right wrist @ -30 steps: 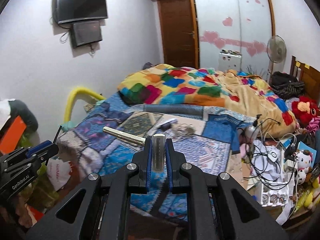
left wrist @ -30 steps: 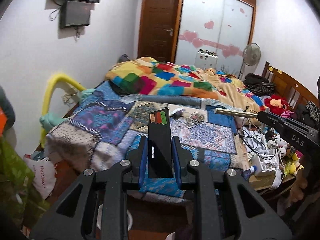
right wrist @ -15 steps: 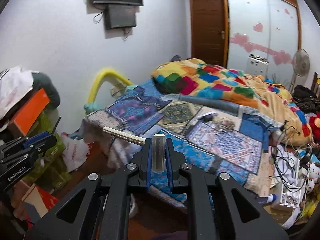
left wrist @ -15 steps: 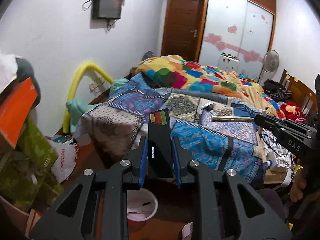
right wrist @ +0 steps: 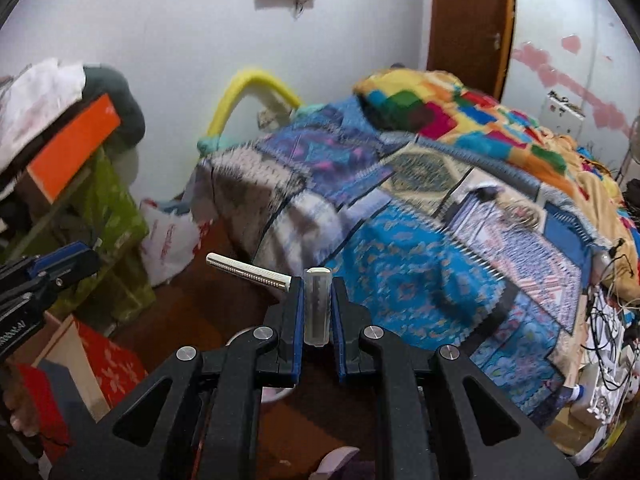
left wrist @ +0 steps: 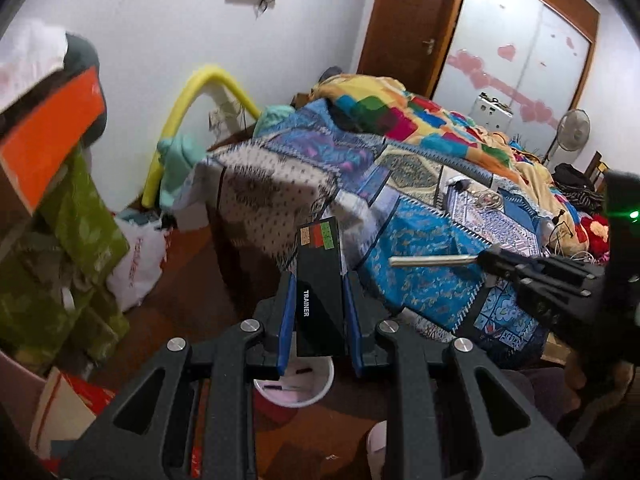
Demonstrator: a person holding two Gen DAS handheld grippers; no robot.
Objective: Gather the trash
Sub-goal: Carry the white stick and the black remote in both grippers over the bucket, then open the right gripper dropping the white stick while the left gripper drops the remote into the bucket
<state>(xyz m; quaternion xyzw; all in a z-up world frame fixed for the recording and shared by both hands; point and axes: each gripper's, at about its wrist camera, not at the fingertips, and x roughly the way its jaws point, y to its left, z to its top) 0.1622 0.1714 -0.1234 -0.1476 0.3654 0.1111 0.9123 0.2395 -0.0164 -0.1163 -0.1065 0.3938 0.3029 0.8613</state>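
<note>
Trash was in both grippers. The left gripper [left wrist: 320,312] was clenched on a flat black cardboard box [left wrist: 320,284] with a strip of orange, red and green squares at its top, standing upright between the blue pads. The right gripper [right wrist: 316,312] was clamped tight on a short translucent grey plastic tube [right wrist: 317,304] with a pale cap. A slim ribbed white stick [right wrist: 248,271] jutted out to the left from beside that tube; how it was held could not be told.

Below the left gripper, on the dark wooden floor beside the bed with its patterned blue patchwork cover [left wrist: 420,264], stood a round white bin [left wrist: 298,388] with small scraps already inside. It seemed the likely drop point.

To do this step well, each gripper should be centred over the bin's mouth before it lets go, one at a time, so the two tools do not crowd each other. The box is tall and could tip onto the rim if dropped off-centre.

White letters down the box's side read "TRAINER". The white plastic bag [left wrist: 138,264] by the wall carried red writing, too blurred to read.
</note>
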